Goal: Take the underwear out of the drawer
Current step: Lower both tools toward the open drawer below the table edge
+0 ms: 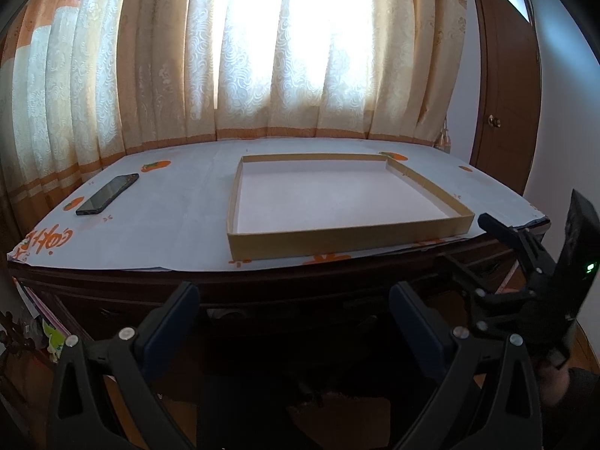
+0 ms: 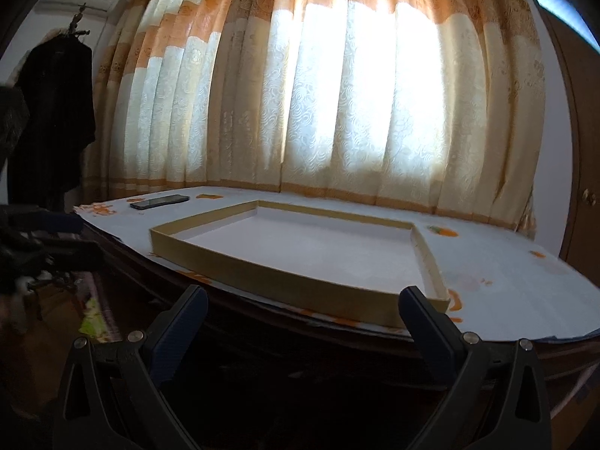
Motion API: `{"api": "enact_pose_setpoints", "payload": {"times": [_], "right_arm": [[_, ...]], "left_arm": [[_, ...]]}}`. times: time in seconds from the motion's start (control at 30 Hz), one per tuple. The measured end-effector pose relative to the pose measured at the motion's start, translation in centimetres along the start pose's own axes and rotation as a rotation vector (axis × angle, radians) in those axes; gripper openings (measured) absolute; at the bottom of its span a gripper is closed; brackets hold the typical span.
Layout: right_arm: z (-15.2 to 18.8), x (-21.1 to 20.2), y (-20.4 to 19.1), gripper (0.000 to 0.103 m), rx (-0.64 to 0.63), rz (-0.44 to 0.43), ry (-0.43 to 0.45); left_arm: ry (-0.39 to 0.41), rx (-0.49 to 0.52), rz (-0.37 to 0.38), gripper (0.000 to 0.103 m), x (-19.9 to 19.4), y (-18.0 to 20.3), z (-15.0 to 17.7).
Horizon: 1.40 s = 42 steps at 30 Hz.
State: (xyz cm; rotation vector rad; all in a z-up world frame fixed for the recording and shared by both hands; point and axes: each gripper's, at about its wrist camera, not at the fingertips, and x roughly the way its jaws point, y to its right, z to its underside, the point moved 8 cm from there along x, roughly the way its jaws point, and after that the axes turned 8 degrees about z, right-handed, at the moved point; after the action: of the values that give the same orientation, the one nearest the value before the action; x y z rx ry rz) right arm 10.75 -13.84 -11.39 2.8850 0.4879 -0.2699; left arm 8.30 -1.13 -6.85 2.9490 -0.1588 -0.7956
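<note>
Two grippers are hovering before a dark wooden dresser, each with its fingers spread wide and holding nothing. The left gripper (image 1: pixel 294 300) is pointing at the dresser's front edge, with the shallow cardboard tray (image 1: pixel 337 242) lying toward 12 o'clock beyond its fingertips; the right gripper (image 2: pixel 303 303) is showing the same tray (image 2: pixel 262 281) just past its fingers, stretching from 10 to 1 o'clock. In the left view the right gripper's black body is appearing at 3 o'clock. No underwear is showing in either view, and the drawer fronts (image 1: pixel 123 311) below the surface are lying in shadow, so it cannot be told whether any drawer is standing open. A white paper cover (image 1: pixel 150 225) with orange prints is lying over the surface (image 2: pixel 525 288); orange characters at its 9 o'clock corner are too distorted to read. A dark phone (image 1: pixel 107 194) is resting at 10 o'clock, well apart from the tray. Backlit patterned curtains (image 2: pixel 337 112) are hanging behind.
</note>
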Motion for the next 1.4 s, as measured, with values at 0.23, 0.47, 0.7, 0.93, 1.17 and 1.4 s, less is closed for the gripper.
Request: {"api": "enact_pose_setpoints", "payload": {"times": [0.23, 0.47, 0.7, 0.93, 1.17, 1.4], "right_arm": [[0.3, 0.8, 0.1, 0.103, -0.051, -0.011, 0.152], [0.9, 1.7, -0.5, 0.103, -0.131, -0.008, 0.262], [1.7, 2.6, -0.9, 0.102, -0.204, -0.018, 0.326], [1.6, 3.5, -1.0, 0.102, -0.245, -0.019, 0.359], [1.9, 3.5, -1.1, 0.102, -0.271, -0.015, 0.379], [2.2, 3.5, -1.2, 0.102, -0.285, -0.015, 0.388]], "left_arm": [[-0.002, -0.011, -0.005, 0.103, 0.0, -0.3, 0.2], [0.007, -0.034, -0.022, 0.103, -0.2, -1.0, 0.3], [0.018, -0.057, -0.051, 0.103, -0.6, -1.7, 0.2], [0.031, -0.056, -0.078, 0.103, -1.2, -1.9, -0.1], [0.036, -0.05, -0.086, 0.103, -1.6, -1.6, -0.2], [0.037, -0.056, -0.085, 0.103, -1.7, -1.8, -0.2]]}}
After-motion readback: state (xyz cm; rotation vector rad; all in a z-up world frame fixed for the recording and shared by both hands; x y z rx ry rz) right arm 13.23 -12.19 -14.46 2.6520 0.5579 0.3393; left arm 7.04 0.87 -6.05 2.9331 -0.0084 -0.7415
